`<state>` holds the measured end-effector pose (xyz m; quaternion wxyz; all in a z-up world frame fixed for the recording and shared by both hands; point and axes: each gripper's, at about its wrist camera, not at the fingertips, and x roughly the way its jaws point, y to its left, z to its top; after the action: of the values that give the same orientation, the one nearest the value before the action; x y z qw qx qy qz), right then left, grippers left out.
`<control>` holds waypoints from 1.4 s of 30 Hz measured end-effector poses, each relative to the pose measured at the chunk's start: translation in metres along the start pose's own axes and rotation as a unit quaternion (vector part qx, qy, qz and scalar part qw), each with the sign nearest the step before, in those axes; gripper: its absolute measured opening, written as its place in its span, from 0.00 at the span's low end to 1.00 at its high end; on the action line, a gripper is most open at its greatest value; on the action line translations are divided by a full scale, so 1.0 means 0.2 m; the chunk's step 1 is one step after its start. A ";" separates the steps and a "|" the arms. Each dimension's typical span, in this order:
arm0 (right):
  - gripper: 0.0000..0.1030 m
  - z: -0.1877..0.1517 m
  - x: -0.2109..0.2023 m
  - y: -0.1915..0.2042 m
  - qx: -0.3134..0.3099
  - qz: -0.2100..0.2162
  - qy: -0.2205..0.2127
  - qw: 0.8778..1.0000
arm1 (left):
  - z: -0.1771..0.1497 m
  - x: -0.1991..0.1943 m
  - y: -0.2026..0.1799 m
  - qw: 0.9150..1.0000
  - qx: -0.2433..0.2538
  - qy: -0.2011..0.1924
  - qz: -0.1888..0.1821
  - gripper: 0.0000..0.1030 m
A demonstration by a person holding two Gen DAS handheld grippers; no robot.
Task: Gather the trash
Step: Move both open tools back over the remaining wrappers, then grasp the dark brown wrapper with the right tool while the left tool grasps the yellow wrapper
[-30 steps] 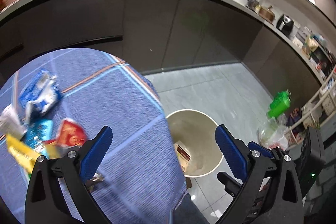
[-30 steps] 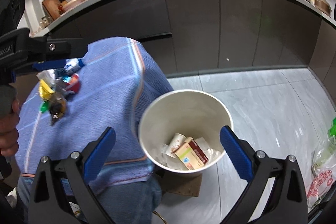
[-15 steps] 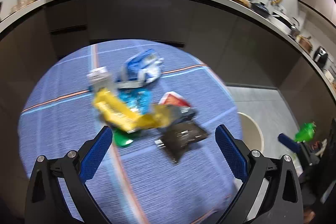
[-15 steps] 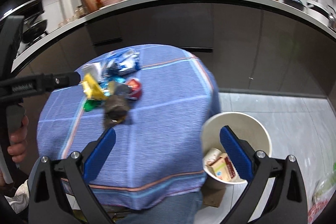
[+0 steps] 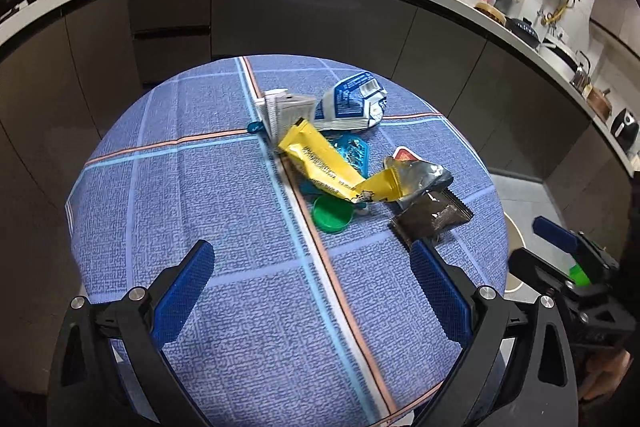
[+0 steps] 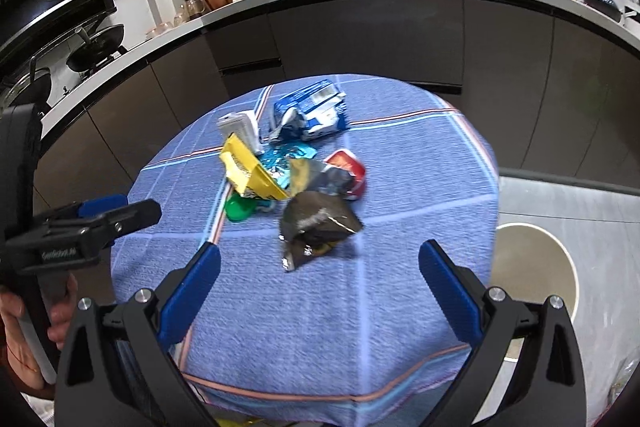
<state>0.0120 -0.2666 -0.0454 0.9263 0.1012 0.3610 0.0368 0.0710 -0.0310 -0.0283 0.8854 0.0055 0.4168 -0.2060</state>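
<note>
A heap of trash lies on the round table with a blue checked cloth point(image 5: 224, 211): a yellow wrapper point(image 5: 324, 167), a green cap point(image 5: 331, 218), a dark brown packet point(image 5: 434, 219), a silver wrapper point(image 5: 420, 179), a blue-white pouch point(image 5: 352, 103) and a white carton point(image 5: 284, 111). My left gripper point(image 5: 312, 291) is open and empty, above the near half of the table. My right gripper point(image 6: 320, 291) is open and empty, just short of the brown packet point(image 6: 316, 223). A beige trash bin point(image 6: 536, 267) stands on the floor to the right of the table.
Dark kitchen cabinets point(image 5: 320, 15) with a cluttered white counter curve behind the table. A grey tiled floor point(image 6: 580, 203) lies to the right. The left gripper shows at the left in the right wrist view point(image 6: 92, 223), and the right gripper at the right in the left wrist view point(image 5: 568, 259).
Both grippers have swung left from over the bin to face the table and its trash heap. Both stay open and empty.
</note>
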 end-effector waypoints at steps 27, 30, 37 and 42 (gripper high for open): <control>0.12 0.02 0.35 -0.03 0.011 0.013 0.047 0.999 | 0.05 0.17 -0.01 0.998 0.022 0.021 -0.059 0.74; 0.10 0.00 0.30 -0.04 0.007 0.009 0.043 0.999 | 0.08 0.21 -0.05 0.997 0.032 0.021 -0.066 0.71; 0.09 -0.05 0.21 -0.04 0.007 0.009 0.037 0.999 | 0.17 0.31 -0.15 0.995 0.070 0.021 -0.070 0.71; 0.09 -0.06 0.19 -0.05 0.008 0.007 0.034 0.999 | 0.23 0.39 -0.22 0.992 0.093 0.025 -0.078 0.69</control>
<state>0.0315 -0.2693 -0.0802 0.9124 0.1099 0.3920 0.0433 0.1330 -0.1076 -0.0500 0.8517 0.0602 0.4170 -0.3115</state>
